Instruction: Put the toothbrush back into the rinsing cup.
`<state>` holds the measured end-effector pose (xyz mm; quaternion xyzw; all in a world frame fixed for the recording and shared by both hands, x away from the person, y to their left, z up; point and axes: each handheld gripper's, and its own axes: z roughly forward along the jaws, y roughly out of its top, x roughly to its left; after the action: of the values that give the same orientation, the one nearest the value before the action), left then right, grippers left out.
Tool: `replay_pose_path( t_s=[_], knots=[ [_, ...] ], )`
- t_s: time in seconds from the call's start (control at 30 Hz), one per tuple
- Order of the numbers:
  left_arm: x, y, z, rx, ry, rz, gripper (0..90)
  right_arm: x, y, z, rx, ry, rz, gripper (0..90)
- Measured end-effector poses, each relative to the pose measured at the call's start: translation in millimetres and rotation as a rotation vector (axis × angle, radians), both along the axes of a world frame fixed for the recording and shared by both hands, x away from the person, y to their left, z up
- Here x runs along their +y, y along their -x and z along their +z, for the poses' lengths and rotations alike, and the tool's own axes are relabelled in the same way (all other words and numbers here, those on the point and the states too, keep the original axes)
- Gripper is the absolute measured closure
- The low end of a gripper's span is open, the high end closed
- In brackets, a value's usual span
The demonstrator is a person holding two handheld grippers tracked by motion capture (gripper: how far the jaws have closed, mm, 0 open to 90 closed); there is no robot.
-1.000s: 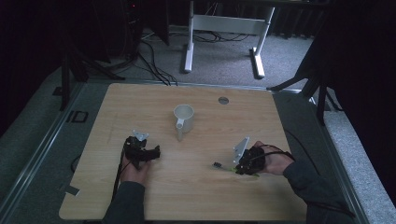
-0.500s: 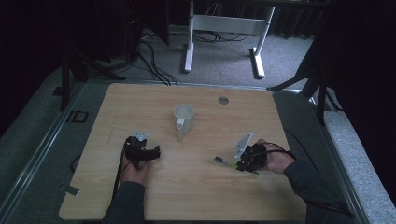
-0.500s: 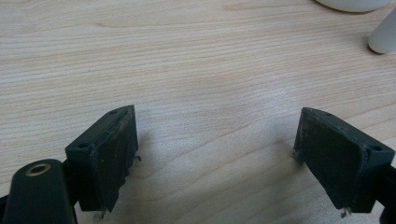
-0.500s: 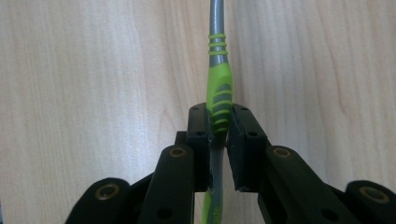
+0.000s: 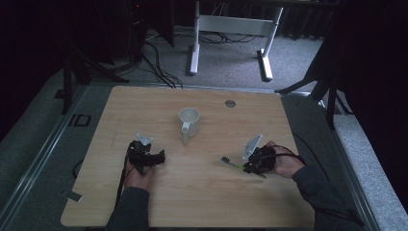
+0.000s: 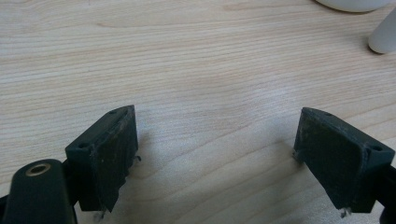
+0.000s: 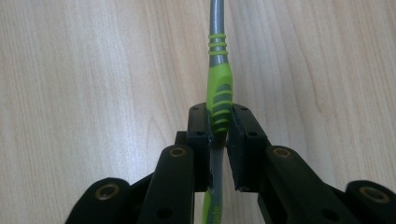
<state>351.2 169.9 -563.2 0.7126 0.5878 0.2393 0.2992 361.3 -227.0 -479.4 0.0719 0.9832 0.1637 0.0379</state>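
A green and grey toothbrush (image 7: 218,88) lies in my right gripper (image 7: 219,125), whose jaws are shut on its ribbed handle; the grey neck runs forward over the wood. In the high view the toothbrush (image 5: 233,163) points left from the right gripper (image 5: 251,166), head at the left end. A white mug (image 5: 189,121) stands upright mid-table, handle toward me. My left gripper (image 5: 155,157) rests at the left, jaws open over bare wood (image 6: 215,140), nothing between them. The mug's base (image 6: 355,3) and handle (image 6: 384,35) peek in at the top right of the left gripper view.
The wooden table (image 5: 144,106) has a round grey grommet (image 5: 230,103) near its far edge. Cables (image 5: 124,178) trail from the grippers toward the near side. Beyond the table are white desk legs (image 5: 195,38) and a dark floor.
The right gripper has shifted slightly right and toward me with the toothbrush in it. The left gripper stays still.
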Motion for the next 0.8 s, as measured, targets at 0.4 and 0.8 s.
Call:
replay_pose_path(
  t_s=[0.4,0.8],
  knots=[
    [0.0,0.0,0.0,0.0,0.0,0.0,14.1,-0.5,-3.7,0.1,-0.02,-0.054,-0.041,79.6],
    [0.0,0.0,0.0,0.0,0.0,0.0,14.1,1.4,-5.0,0.5,-0.038,-0.088,-0.068,79.6]
  ],
)
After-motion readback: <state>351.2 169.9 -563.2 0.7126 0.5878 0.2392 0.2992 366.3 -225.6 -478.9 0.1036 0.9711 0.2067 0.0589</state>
